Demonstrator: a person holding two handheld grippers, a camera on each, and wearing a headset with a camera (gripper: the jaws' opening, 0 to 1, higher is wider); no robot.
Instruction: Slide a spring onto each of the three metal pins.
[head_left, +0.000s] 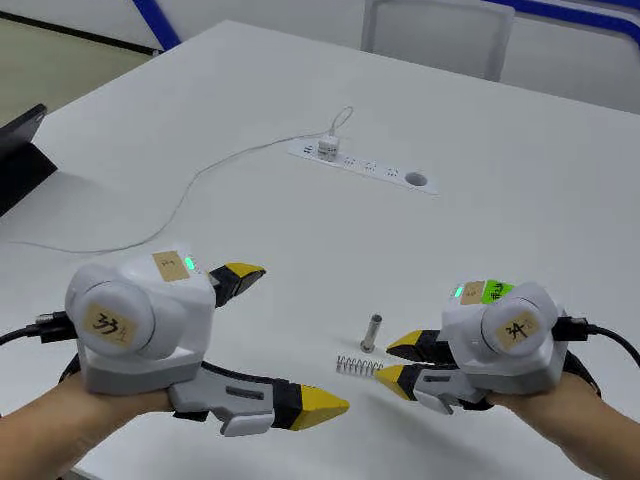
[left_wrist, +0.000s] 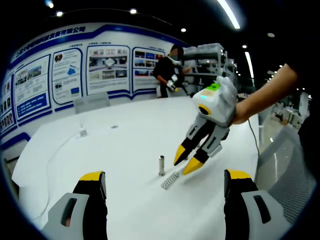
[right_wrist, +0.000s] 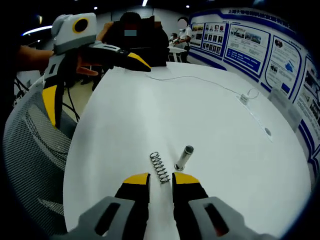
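A coiled wire spring (head_left: 358, 366) lies beside the upright steel pin (head_left: 372, 332), lower centre. The left gripper (head_left: 283, 338) has jaws wide apart, the right gripper (head_left: 395, 362) narrowly apart.

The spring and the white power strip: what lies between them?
In the head view, a metal pin stands just beyond the spring; then bare tabletop up to the power strip.

I'm in an office-like exhibition hall: blue-trimmed poster boards (left_wrist: 107, 67) line the far wall, and a mesh chair (right_wrist: 30, 150) stands beside my white surface (head_left: 520, 220).
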